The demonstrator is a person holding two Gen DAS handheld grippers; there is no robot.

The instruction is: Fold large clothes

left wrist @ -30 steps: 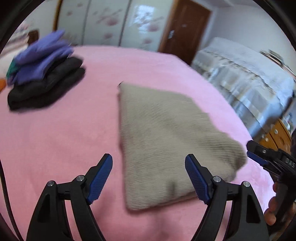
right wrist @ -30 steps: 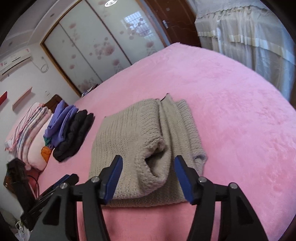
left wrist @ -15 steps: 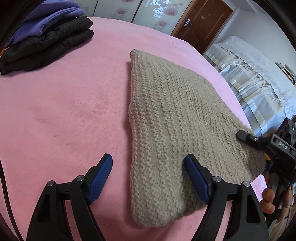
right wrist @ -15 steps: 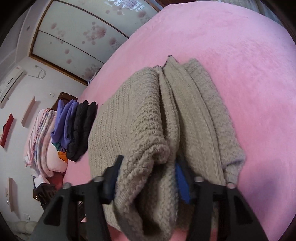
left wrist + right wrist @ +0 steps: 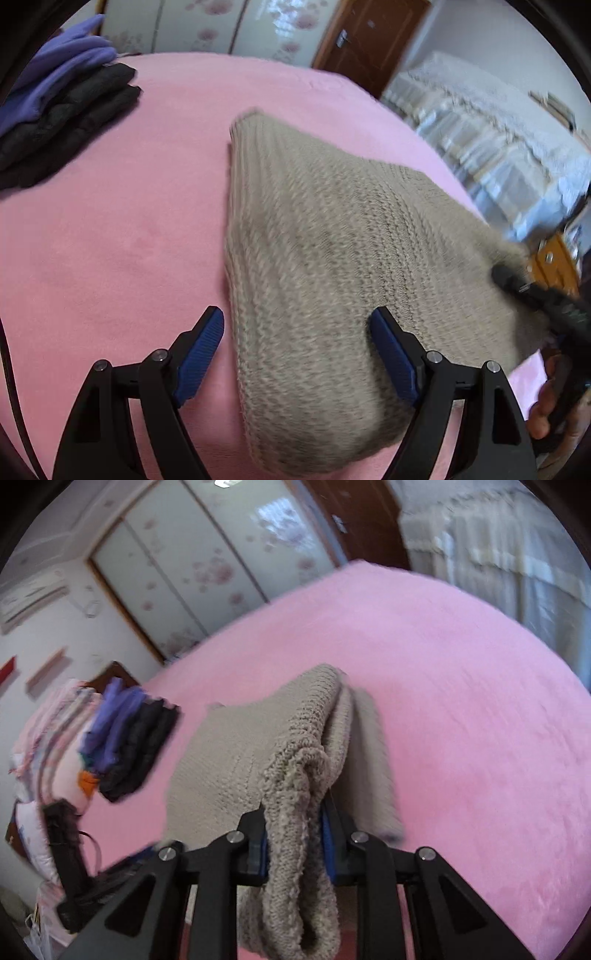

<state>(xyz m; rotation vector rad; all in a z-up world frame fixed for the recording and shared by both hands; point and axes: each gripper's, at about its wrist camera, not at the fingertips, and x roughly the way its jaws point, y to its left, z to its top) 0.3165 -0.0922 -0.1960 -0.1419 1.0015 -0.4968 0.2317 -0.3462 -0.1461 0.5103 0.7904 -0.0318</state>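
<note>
A folded beige knit sweater (image 5: 332, 236) lies on the pink bed (image 5: 110, 229). My left gripper (image 5: 297, 350) is open, its blue pads (image 5: 201, 349) on either side of the sweater's near left edge. My right gripper (image 5: 293, 836) is shut on the sweater's (image 5: 295, 775) near folded edge and lifts it off the bed (image 5: 461, 701). In the left wrist view the right gripper (image 5: 535, 295) shows at the sweater's right corner.
A stack of folded purple and black clothes (image 5: 62, 110) sits at the far left of the bed, also seen in the right wrist view (image 5: 129, 738). Pink striped bedding (image 5: 48, 746) lies beyond it. A curtained bed (image 5: 498, 140) and wardrobe doors (image 5: 207, 572) stand behind.
My right gripper closed on the sweater's near edge and raised it. The left gripper moved in close to the sweater's left edge and stays open.
</note>
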